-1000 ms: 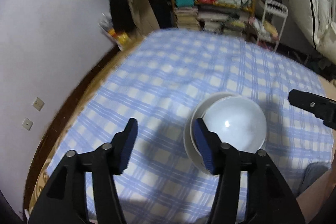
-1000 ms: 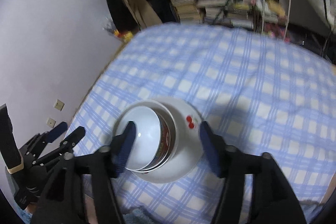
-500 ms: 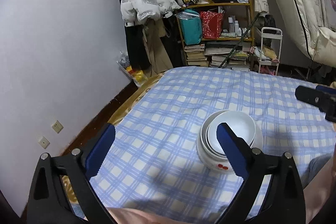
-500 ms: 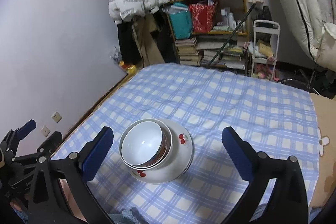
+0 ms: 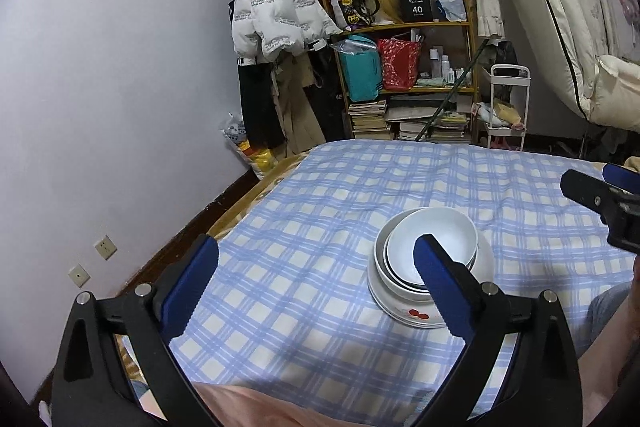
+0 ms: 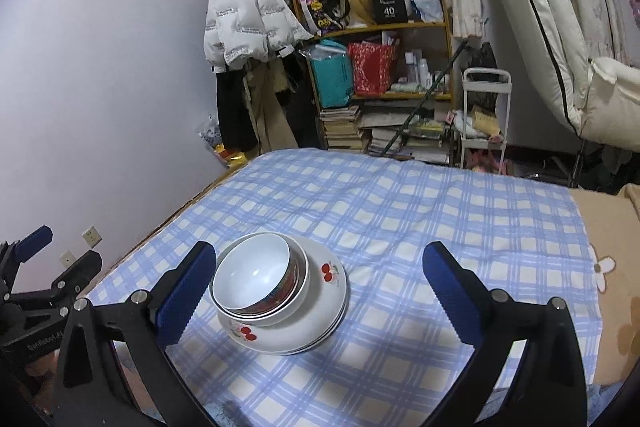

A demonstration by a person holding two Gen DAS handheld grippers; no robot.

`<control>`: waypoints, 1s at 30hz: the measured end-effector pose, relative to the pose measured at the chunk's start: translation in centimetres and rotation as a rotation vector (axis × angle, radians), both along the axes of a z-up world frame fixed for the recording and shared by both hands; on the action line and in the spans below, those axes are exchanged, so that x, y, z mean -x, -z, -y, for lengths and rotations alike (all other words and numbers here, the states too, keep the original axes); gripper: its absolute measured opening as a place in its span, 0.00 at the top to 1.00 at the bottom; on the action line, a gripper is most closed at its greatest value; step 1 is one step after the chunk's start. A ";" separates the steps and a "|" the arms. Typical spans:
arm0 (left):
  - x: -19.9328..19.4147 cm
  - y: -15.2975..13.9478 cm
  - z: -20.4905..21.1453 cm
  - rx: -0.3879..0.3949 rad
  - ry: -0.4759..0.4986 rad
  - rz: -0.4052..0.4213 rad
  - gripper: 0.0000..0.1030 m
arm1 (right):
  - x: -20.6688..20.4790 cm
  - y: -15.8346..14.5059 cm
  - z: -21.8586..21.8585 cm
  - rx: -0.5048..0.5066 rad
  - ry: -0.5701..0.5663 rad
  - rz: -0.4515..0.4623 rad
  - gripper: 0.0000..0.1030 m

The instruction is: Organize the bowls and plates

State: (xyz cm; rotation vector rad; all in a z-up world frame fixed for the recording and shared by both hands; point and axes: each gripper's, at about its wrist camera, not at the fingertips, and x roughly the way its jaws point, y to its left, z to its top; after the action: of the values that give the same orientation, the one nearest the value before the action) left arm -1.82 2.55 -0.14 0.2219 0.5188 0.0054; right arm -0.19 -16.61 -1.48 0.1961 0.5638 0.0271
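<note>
The right wrist view is showing the red band around the white ceramic bowl (image 6: 252, 277) and the cherry print on the white plates (image 6: 320, 311); the left wrist view is showing only white rims. The bowl is nesting in a second bowl atop the plates on the blue-checked cloth (image 6: 400, 227). Both the left gripper (image 5: 316, 283) and right gripper (image 6: 320, 291) are standing spread wide, having just been opening, nothing between them, the stack lying just beyond the fingertips.
</note>
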 end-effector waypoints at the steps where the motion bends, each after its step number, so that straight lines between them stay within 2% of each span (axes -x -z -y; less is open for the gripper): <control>1: -0.1 0.1 -0.1 0.006 -0.003 -0.003 0.06 | 0.1 0.0 -0.1 0.010 -0.005 0.004 0.00; 5: -0.5 0.3 -0.7 0.037 -0.022 -0.008 0.06 | 0.3 0.0 -0.5 0.066 0.008 0.026 0.00; 13: -0.7 0.6 -0.5 0.041 -0.027 0.002 0.06 | 0.6 0.0 -0.5 0.095 0.025 0.053 0.00; 30: -1.1 1.0 0.3 0.011 -0.018 -0.011 0.06 | 0.3 0.2 0.1 0.092 0.040 0.046 0.00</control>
State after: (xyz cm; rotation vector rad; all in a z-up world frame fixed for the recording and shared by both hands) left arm -0.77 2.24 -1.13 0.2069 0.5321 0.0187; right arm -0.50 -16.73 -1.71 0.1170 0.5135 -0.0334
